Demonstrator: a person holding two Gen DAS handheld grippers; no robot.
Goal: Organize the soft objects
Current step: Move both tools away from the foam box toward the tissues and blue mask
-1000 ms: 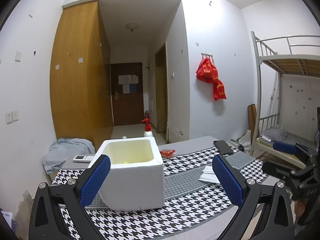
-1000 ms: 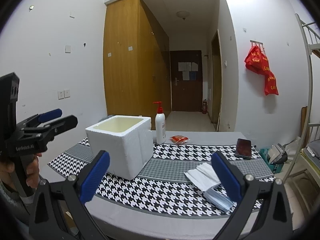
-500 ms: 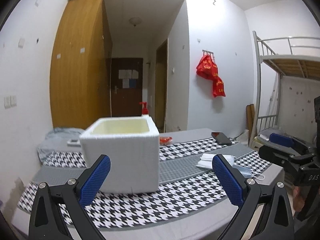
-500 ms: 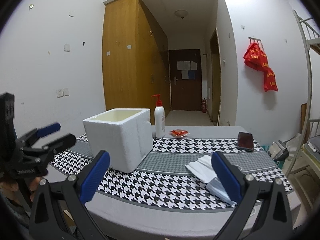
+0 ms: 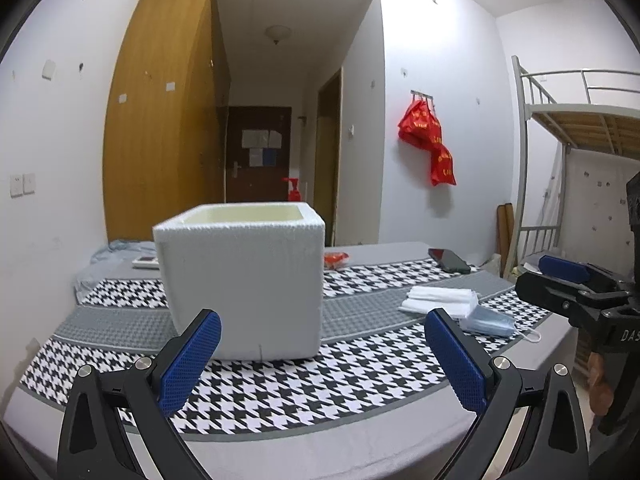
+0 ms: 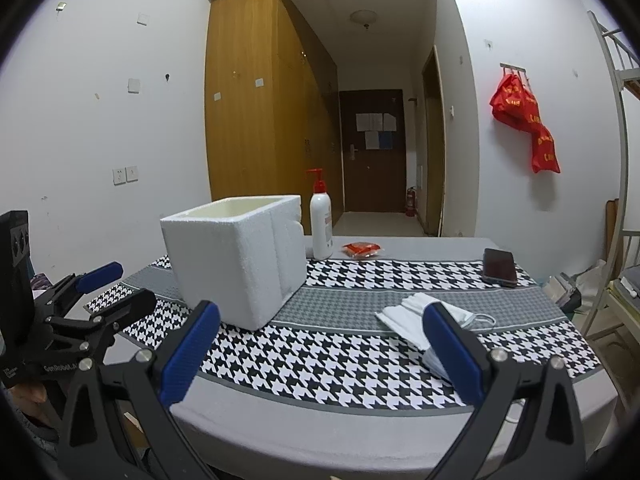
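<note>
The left gripper [image 5: 322,356] hovers at the near table edge with its jaws spread wide and nothing between them, aimed at the foam box [image 5: 244,280] standing on the houndstooth cloth [image 5: 320,392]. The right gripper [image 6: 320,354] is likewise wide apart and empty, low over the same edge. Just past its right finger lies the stack of masks [image 6: 416,314], flat on the cloth, well apart from the box. Farther back stand a pump bottle [image 6: 321,224], a red packet [image 6: 362,249] and a phone [image 6: 499,266].
</note>
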